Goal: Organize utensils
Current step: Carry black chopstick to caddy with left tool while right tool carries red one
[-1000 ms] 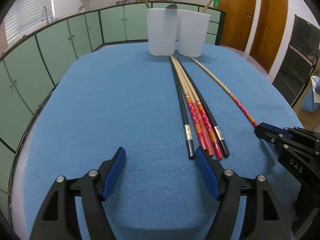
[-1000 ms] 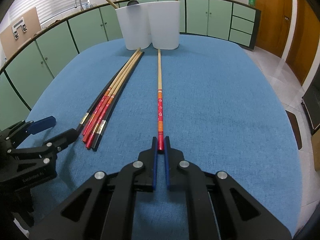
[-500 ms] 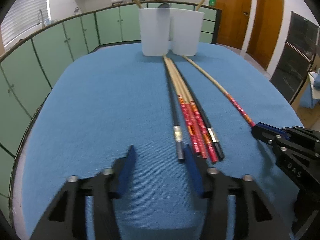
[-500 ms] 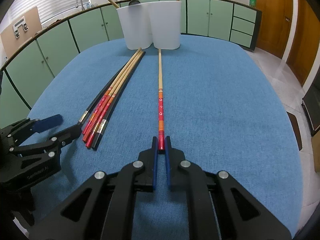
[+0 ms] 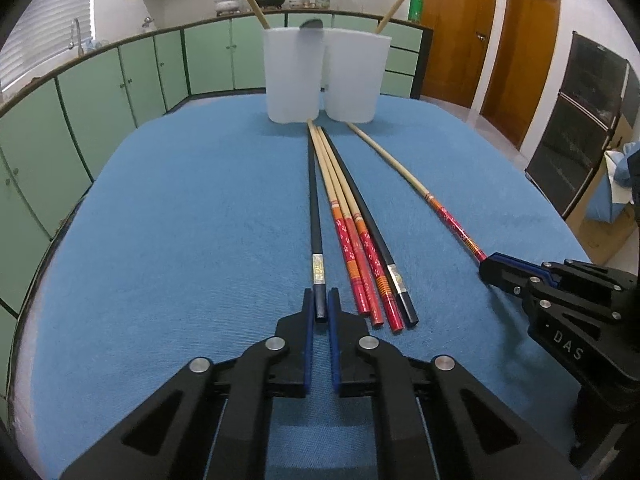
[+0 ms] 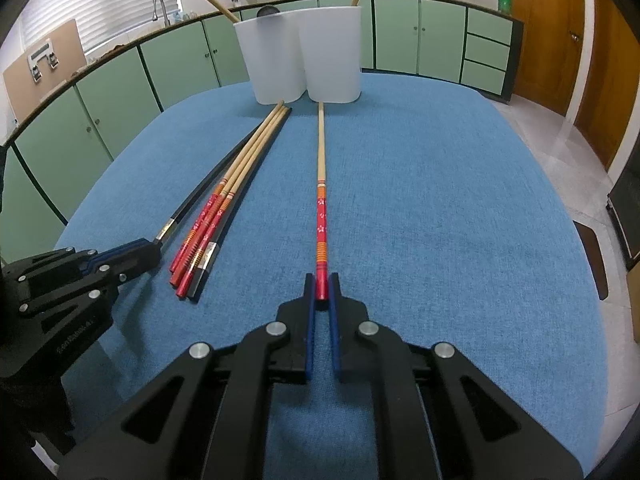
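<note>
Left hand-held gripper (image 5: pixel 321 307) is clamping the black chopstick (image 5: pixel 315 216) by its near end, w/ the rest lying on the table (image 5: pixel 180 240). Right hand-held gripper (image 6: pixel 321 290) is pinching the red chopstick (image 6: pixel 321 200) likewise (both pointing at the cups (image 6: pixel 304 60)).

"DAS" in pale letters on black body of right hand-held gripper (image 5: pixel 492 270); no other legible text.

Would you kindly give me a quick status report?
Left gripper shut on black chopstick. Right gripper shut on red chopstick. Both flat on cloth. Path to cups open.
</note>
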The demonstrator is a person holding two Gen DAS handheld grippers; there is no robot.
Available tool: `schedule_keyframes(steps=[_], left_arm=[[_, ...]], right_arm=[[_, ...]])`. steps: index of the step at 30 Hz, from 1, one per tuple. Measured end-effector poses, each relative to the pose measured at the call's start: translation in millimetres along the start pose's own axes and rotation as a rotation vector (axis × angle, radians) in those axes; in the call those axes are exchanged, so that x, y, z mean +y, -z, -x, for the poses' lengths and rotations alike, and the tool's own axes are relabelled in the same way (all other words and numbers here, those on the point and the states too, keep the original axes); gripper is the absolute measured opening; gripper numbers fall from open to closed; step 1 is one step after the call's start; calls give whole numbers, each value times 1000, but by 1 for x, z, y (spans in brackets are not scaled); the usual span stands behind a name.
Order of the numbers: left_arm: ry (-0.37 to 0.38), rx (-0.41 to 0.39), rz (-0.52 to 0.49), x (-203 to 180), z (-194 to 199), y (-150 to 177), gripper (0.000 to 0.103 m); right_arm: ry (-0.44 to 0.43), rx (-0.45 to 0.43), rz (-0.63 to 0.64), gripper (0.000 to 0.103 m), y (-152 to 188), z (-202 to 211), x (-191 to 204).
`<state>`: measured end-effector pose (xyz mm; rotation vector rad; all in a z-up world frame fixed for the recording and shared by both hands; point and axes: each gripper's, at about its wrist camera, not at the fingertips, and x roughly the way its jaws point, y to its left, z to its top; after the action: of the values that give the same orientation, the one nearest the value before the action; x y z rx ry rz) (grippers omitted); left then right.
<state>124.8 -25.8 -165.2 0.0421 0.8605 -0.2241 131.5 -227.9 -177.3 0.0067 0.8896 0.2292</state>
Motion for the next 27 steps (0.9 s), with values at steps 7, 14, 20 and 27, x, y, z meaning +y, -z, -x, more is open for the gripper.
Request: schedule_keyframes(steps=[7,14,20,27], left_arm=[[-9,-81,7,5,35,-11,6],[-8,-196,3,8,74,-34,6],[-1,-295,-11,8,105,-59,6],[16,-382,-32,10,128,-91,6]], right_arm=[[-5,-62,16,5,-12,26,0],[-6,-157,42,5,-35,62,4],[-22,-235,57,5,-63,91,4],[-54,-322,73,5,-103,117,4]])
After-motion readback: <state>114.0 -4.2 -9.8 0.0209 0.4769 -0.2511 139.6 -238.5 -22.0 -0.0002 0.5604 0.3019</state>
